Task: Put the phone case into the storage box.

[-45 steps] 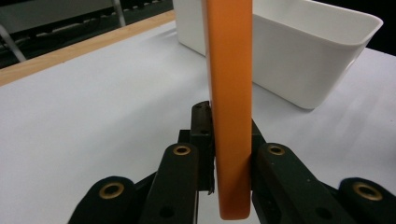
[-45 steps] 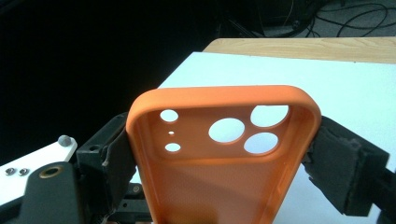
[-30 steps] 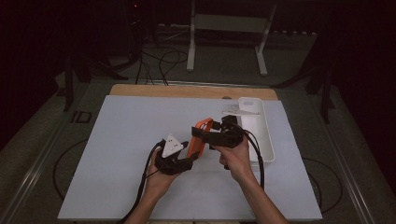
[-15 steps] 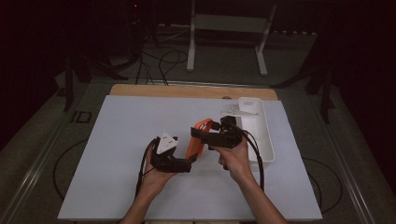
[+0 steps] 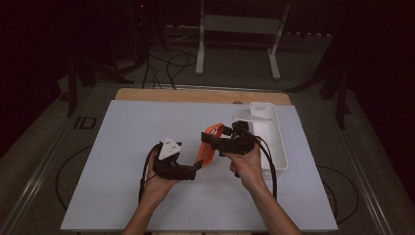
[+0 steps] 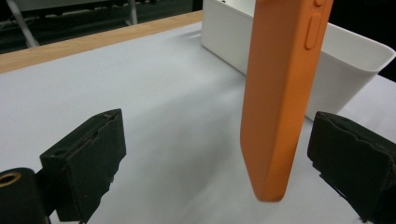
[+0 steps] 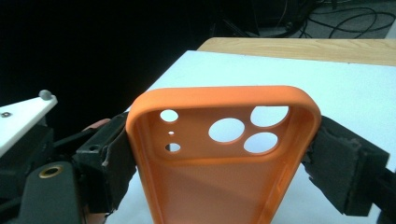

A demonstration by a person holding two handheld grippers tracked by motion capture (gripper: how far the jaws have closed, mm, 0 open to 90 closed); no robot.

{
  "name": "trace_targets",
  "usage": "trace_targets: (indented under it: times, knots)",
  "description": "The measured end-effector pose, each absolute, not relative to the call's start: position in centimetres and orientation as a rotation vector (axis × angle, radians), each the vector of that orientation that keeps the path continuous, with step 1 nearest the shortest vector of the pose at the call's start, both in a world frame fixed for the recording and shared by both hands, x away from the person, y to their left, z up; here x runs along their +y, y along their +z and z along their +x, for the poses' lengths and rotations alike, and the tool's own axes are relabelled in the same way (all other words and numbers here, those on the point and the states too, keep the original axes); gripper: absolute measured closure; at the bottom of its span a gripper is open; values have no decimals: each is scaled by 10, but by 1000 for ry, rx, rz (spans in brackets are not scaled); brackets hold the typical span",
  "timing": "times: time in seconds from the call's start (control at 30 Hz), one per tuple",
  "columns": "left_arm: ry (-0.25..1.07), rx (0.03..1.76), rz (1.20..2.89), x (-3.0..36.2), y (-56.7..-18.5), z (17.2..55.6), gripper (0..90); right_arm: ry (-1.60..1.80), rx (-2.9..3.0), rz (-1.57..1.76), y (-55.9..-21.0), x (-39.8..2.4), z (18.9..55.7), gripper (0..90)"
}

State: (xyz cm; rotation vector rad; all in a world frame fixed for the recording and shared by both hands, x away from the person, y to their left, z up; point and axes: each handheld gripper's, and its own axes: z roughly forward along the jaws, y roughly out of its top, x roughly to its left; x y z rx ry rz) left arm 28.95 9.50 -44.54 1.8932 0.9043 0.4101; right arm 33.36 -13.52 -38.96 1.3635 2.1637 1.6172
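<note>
Orange phone case (image 7: 224, 158) (no legible writing) clamped in right claw (image 7: 219, 163).

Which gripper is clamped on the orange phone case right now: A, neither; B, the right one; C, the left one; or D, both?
B: in the right gripper view the right gripper presses its pads on both edges of the orange phone case, while the left gripper has just been opening and stands clear of the case.
</note>
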Motion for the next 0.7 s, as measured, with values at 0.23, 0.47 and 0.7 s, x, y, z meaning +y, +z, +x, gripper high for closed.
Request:
trace_targets:
  times: [0.23, 0.47, 0.7]
  knots:
    - [423, 909, 1882, 103, -443, 289, 44, 1609, 2155, 1370, -390, -136, 336, 163]
    - [438, 919, 1870, 109, -442, 289, 36, 1601, 2148, 1376, -390, -138, 339, 163]
    - [444, 931, 1865, 117, -441, 290, 28, 1592, 2132, 1390, -389, -141, 342, 164]
